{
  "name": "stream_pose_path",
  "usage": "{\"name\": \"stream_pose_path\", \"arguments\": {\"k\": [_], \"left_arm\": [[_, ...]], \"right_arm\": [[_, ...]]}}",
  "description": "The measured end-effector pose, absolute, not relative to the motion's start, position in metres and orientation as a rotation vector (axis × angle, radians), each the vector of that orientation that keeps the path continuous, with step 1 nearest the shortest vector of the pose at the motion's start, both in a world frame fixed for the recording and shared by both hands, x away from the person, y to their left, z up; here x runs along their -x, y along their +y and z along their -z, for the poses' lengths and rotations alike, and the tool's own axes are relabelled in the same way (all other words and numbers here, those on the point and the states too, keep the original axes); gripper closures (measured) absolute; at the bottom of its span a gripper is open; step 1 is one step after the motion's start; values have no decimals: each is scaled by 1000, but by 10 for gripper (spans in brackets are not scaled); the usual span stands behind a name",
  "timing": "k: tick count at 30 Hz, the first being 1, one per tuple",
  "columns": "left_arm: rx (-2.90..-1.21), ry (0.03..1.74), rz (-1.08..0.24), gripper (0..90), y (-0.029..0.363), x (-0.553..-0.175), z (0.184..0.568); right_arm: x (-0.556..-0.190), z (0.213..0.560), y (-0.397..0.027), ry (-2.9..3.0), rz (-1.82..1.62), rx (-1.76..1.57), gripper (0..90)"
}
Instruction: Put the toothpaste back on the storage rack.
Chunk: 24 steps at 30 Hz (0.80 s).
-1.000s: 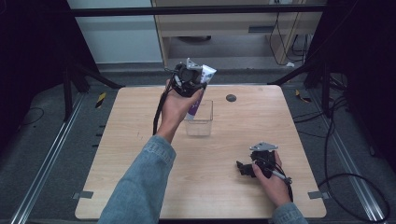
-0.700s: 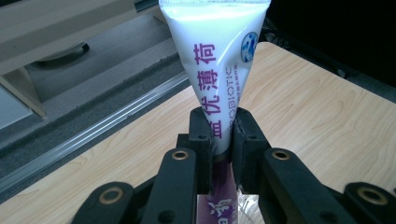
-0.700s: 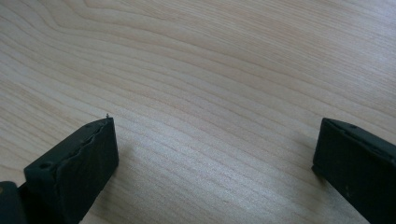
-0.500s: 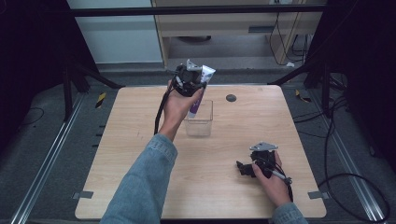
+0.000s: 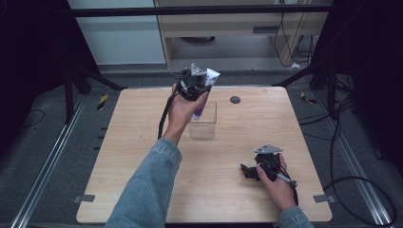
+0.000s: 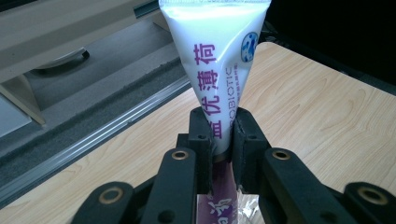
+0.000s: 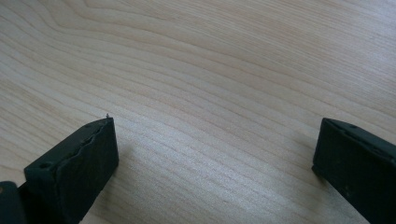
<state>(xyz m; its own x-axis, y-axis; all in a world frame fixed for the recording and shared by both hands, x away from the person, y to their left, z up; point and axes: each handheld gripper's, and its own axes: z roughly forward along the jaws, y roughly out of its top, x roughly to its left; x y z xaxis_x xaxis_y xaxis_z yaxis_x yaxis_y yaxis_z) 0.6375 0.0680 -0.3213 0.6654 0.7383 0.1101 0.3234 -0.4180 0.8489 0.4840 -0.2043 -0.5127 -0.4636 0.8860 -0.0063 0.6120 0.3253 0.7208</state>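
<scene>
Toothpaste tube (image 6: pixel 215 70), white body, purple lettering

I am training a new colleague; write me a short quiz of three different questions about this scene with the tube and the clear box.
1. True or false: the left gripper is shut on the tube.
2. The tube's lower end is: A) flat on the table, B) in the clear box, C) in the right gripper.
3. Fill in: the right gripper's jaws stand ____ over bare wood.

Key: 1 true; 2 B; 3 open.
</scene>
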Motion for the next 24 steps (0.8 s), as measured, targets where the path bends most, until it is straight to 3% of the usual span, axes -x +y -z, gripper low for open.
{"name": "stream_pose_path", "arguments": {"k": [24], "left_arm": [[-2019,798,-585,794,63,-639,348]], "right_arm": [[-484,513,-204,2195,-932,-1327,3]]}}
